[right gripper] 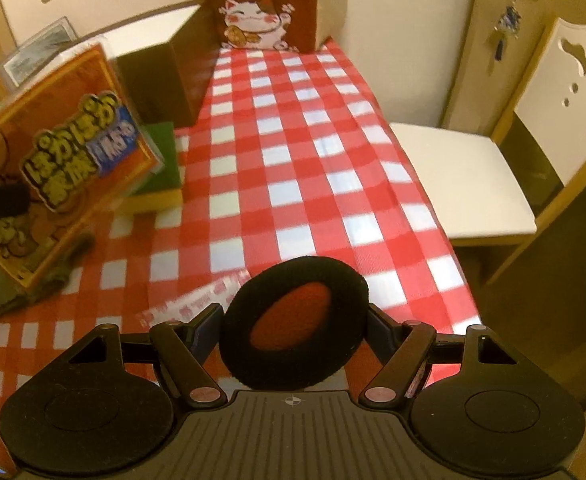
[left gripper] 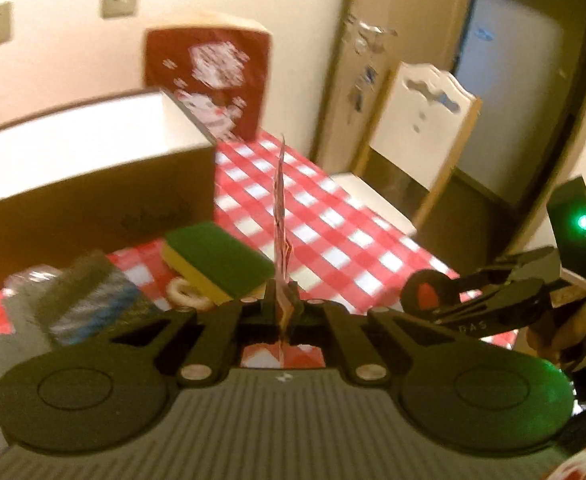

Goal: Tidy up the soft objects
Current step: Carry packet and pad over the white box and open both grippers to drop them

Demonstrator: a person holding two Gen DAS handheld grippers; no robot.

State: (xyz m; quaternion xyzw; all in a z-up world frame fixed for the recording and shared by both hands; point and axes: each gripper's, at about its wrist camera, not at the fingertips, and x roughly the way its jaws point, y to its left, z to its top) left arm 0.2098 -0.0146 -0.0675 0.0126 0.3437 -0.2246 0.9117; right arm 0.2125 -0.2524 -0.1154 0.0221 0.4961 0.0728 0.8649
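My left gripper (left gripper: 283, 300) is shut on a flat orange packet (left gripper: 281, 216) with cartoon lettering, seen edge-on between its fingers. In the right wrist view the packet (right gripper: 73, 160) hangs at the left, above the checked tablecloth (right gripper: 293, 140). My right gripper (right gripper: 293, 320) is shut on a black ring-shaped ear cushion (right gripper: 293, 360) with a red centre, lifted off the table. The left wrist view shows that cushion (left gripper: 425, 292) at the right. A green and yellow sponge (left gripper: 217, 256) lies in front of the cardboard box (left gripper: 93, 184).
A red lucky-cat cushion (right gripper: 261, 8) stands against the back wall. Dark and blue cloth items (left gripper: 85, 296) and a white ring (left gripper: 185, 292) lie near the sponge. A printed white strip (right gripper: 197, 300) lies on the cloth. A white chair (right gripper: 473, 180) stands past the table's right edge.
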